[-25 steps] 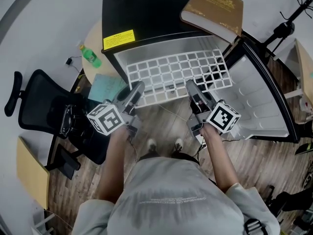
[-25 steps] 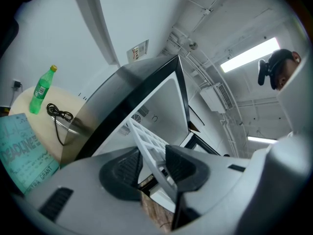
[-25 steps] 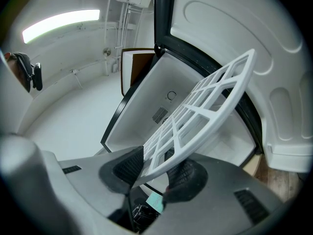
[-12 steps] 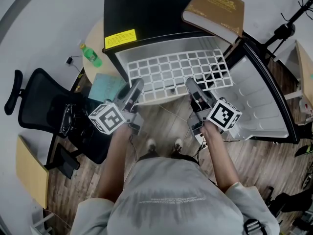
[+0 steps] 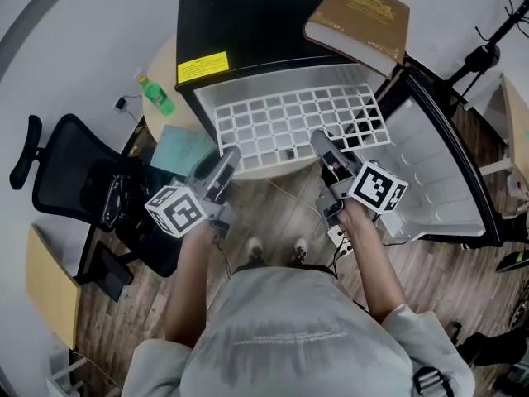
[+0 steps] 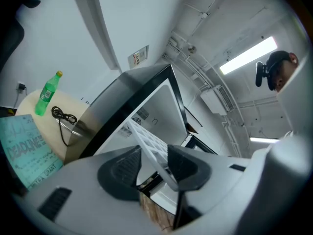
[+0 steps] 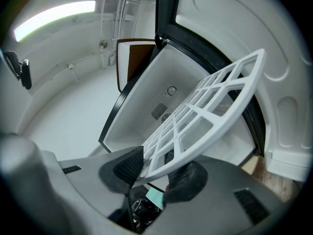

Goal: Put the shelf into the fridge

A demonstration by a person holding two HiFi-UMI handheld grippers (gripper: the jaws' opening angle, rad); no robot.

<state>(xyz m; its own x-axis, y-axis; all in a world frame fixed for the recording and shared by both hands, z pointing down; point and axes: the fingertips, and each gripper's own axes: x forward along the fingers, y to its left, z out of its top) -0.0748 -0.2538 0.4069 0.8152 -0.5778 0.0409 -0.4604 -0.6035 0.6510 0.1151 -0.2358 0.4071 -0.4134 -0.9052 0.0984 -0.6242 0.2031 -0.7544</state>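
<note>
- Fridge [image 5: 248,15] stands open in front of the person, its white cavity facing the grippers and its door [image 5: 446,172] swung wide to the right; the way in looks free, so a straight push should be enough
- Shelf [image 5: 289,122], a white plastic grid, lies roughly level at the mouth of the cavity with its near edge toward the person; how deep it already sits is hard to tell, and it will likely go in cleanly only if both side edges meet the wall ledges at the same height
- Right gripper [image 5: 322,145] clamps the shelf's near rim, with both pads pressed on the plastic in the right gripper view; it alone carries that edge and is best kept closed until the grid rests on its supports
- Left gripper [image 5: 225,160] stands with its jaws apart after just widening, the rim between them but one pad clear of it, so nothing is gripped on that side; with only one hold the grid could twist or sag on the left and jam against a wall, so that side wants steadying from beneath
</note>
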